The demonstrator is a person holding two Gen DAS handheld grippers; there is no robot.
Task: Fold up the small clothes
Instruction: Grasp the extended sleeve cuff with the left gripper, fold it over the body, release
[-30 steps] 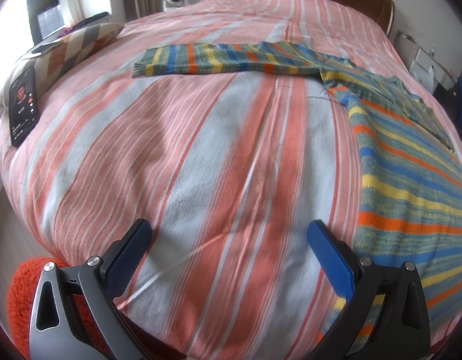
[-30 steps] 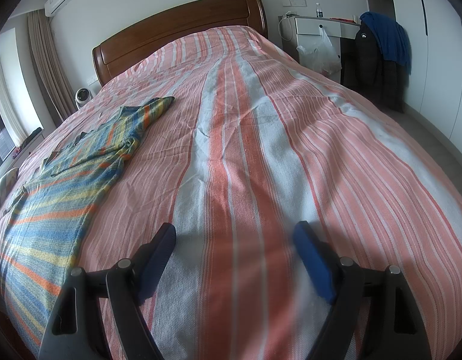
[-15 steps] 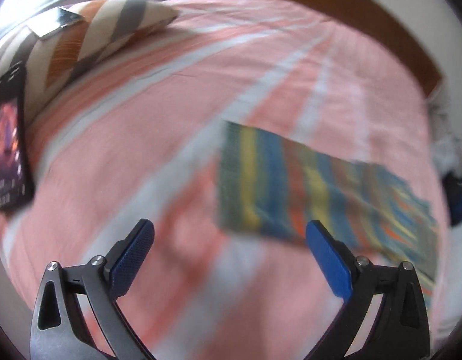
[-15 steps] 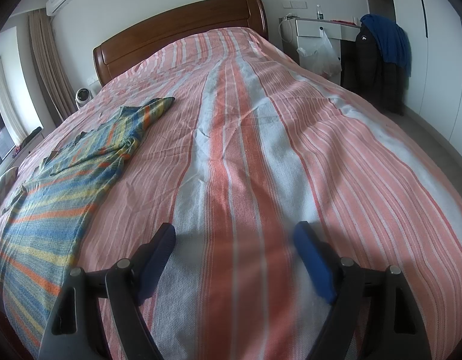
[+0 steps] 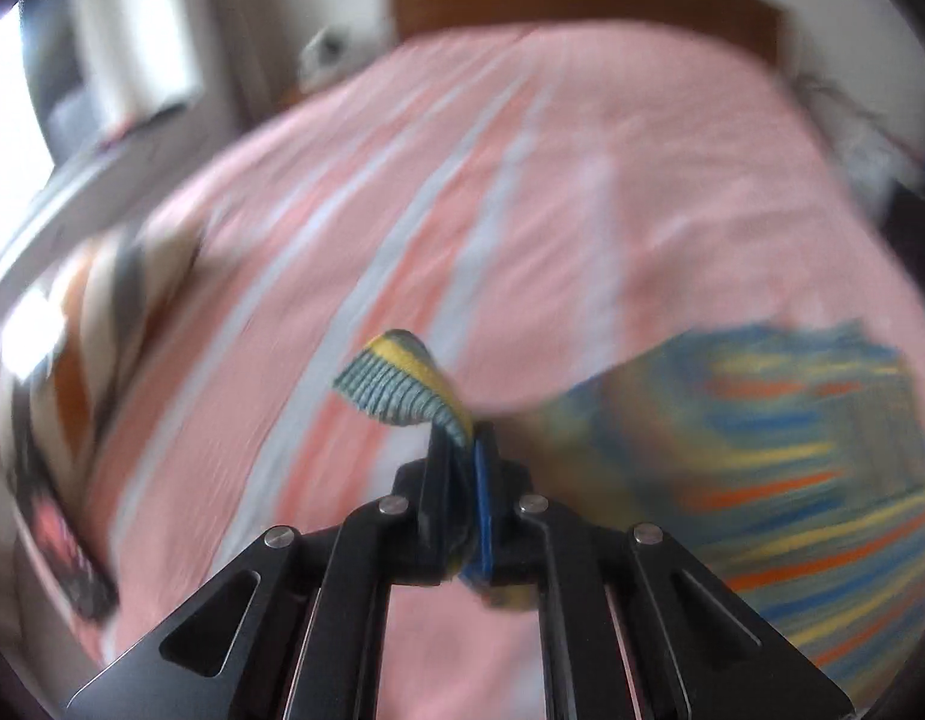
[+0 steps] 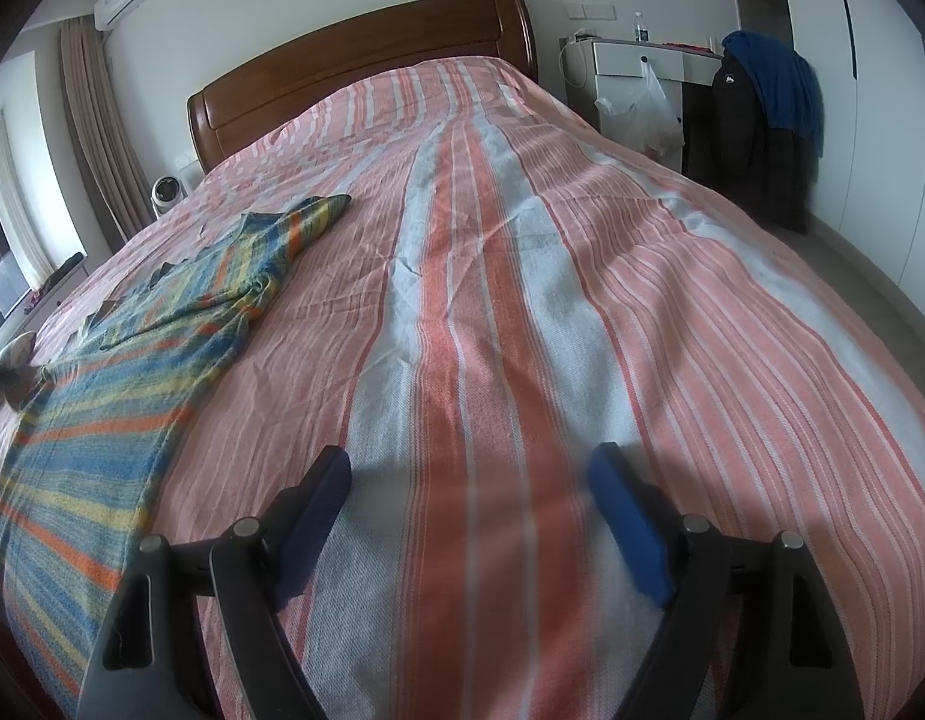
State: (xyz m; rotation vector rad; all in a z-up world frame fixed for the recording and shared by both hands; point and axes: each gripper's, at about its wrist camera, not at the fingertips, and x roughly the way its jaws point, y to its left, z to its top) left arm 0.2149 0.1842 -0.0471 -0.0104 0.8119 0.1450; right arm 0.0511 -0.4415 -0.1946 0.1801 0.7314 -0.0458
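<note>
A small striped sweater (image 6: 120, 360), in blue, yellow, orange and grey-green, lies on the bed at the left of the right wrist view. My left gripper (image 5: 462, 450) is shut on the ribbed cuff of one sleeve (image 5: 402, 384), which sticks up between the fingers; the sweater's body (image 5: 762, 468) lies blurred to its right. My right gripper (image 6: 468, 480) is open and empty, low over the bedspread to the right of the sweater.
The bed has a pink, orange and white striped bedspread (image 6: 522, 300) and a wooden headboard (image 6: 354, 66). A striped pillow (image 5: 90, 324) lies at the bed's left edge. A white desk (image 6: 636, 66) and hung dark clothes (image 6: 756, 120) stand at the right.
My left gripper has swung to the sleeve end and shut on its cuff; it was open before. The left view is blurred by motion. My right gripper has stayed in place.
</note>
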